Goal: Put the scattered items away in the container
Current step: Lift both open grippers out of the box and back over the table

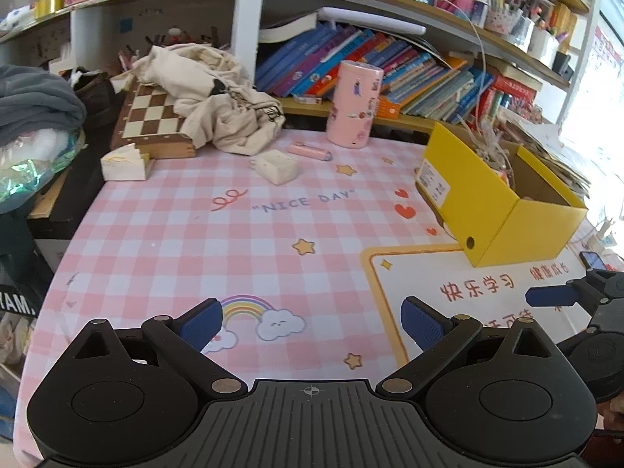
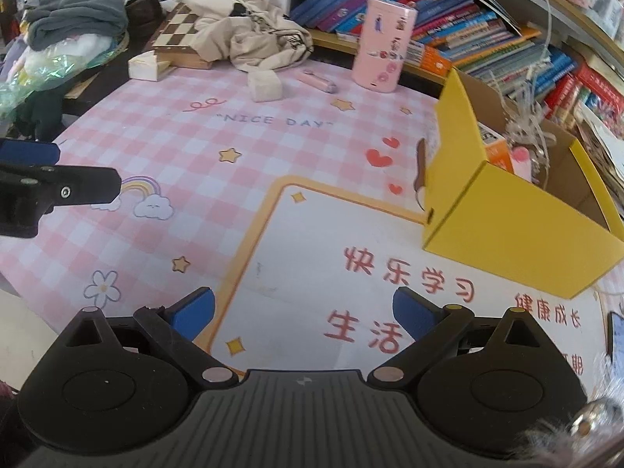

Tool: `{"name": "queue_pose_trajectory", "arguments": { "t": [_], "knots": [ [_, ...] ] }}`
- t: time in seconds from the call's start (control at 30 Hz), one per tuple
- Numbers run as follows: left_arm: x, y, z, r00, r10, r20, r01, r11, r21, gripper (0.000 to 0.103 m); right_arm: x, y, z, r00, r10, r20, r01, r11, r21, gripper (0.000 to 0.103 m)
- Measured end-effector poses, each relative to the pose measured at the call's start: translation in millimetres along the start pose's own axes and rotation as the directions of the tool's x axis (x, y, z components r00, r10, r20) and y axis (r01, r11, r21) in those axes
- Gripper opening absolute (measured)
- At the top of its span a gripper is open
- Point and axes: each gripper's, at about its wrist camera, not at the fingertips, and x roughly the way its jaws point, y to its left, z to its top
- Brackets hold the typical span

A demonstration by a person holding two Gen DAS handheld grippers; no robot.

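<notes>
The open yellow box (image 1: 503, 202) (image 2: 507, 234) stands at the right of the pink checked mat, holding an orange carton (image 2: 497, 152), a pink item (image 2: 522, 162) and shredded paper. Far across the mat lie a cream block (image 1: 277, 165) (image 2: 265, 85) and a small pink tube (image 1: 310, 151) (image 2: 316, 80). A tall pink tin (image 1: 353, 103) (image 2: 384, 45) stands behind them. A cream wedge (image 1: 123, 163) (image 2: 144, 64) sits by the chessboard. My left gripper (image 1: 312, 323) and right gripper (image 2: 304, 314) hover open and empty over the mat's near part.
A chessboard (image 1: 150, 117) under a crumpled beige cloth (image 1: 218, 89) is at the back left. Shelves of books (image 1: 390, 62) line the back. A brown thing (image 2: 420, 171) lies against the box's left side. A phone (image 1: 592, 260) rests at the right.
</notes>
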Motion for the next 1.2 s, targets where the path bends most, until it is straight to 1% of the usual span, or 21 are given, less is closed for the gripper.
{"name": "queue_pose_trajectory", "arguments": {
  "t": [0.57, 0.77, 0.93, 1.2],
  "knots": [
    [-1, 20, -5, 0.998, 0.051, -0.023, -0.053, 0.997, -0.053, 0.099, 13, 19, 15, 0.999, 0.048, -0.006, -0.049, 0.996, -0.069, 0.099],
    [8, 19, 1, 0.998, 0.049, -0.032, -0.050, 0.998, -0.043, 0.100, 21, 15, 22, 0.999, 0.046, -0.007, -0.046, 0.997, -0.062, 0.099],
    [21, 20, 6, 0.998, 0.040, -0.055, -0.042, 0.998, -0.040, 0.100, 31, 12, 29, 0.999, 0.043, -0.021, -0.044, 0.997, -0.063, 0.099],
    [39, 26, 15, 0.996, 0.040, -0.074, -0.044, 0.998, -0.052, 0.100, 51, 8, 45, 0.998, 0.046, -0.038, -0.049, 0.996, -0.072, 0.099]
  ]
}}
